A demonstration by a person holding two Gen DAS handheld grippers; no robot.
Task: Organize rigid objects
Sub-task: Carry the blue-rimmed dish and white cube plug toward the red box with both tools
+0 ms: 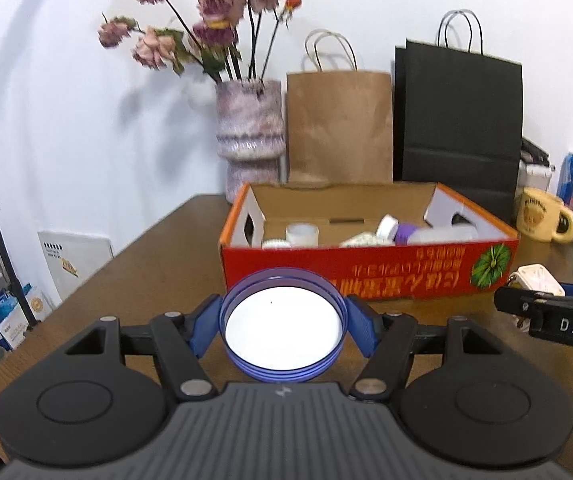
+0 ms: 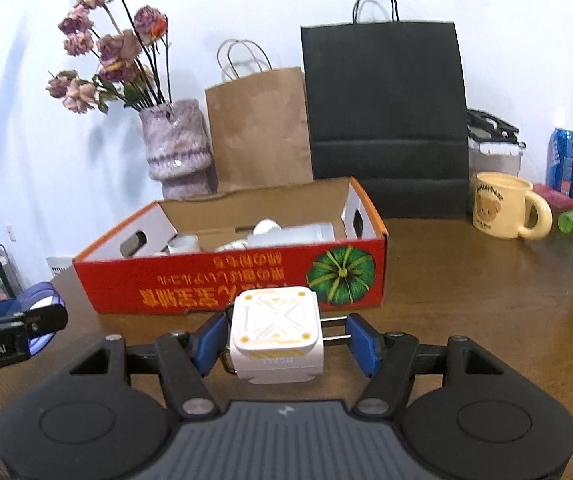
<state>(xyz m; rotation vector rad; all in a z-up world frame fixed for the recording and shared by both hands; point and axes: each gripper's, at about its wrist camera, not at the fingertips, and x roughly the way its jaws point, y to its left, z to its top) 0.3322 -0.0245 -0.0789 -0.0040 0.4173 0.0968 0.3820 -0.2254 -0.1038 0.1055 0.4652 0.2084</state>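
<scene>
Blue-rimmed lid (image 1: 283, 323) with white inside, pinched between the pads of the left hand-held gripper (image 1: 283, 326), hovering over the desk (image 1: 146, 272) just short of the red cardboard box (image 1: 366, 268) at 12 o'clock. White charger cube (image 2: 276, 334) clamped in the right hand-held gripper (image 2: 282, 340), prongs poking out at 3 o'clock against the pad, box dead ahead too. Already some white bits inside the box. Vase (image 1: 248, 136) of dried flowers at 11 o'clock, brown paper bag (image 1: 340, 128) and black bag (image 1: 460, 120) behind, yellow mug (image 2: 504, 210) at 2 o'clock.

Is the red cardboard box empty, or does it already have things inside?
Not empty. The red box is open at the top, and several white containers and a purple piece lie inside.
</scene>
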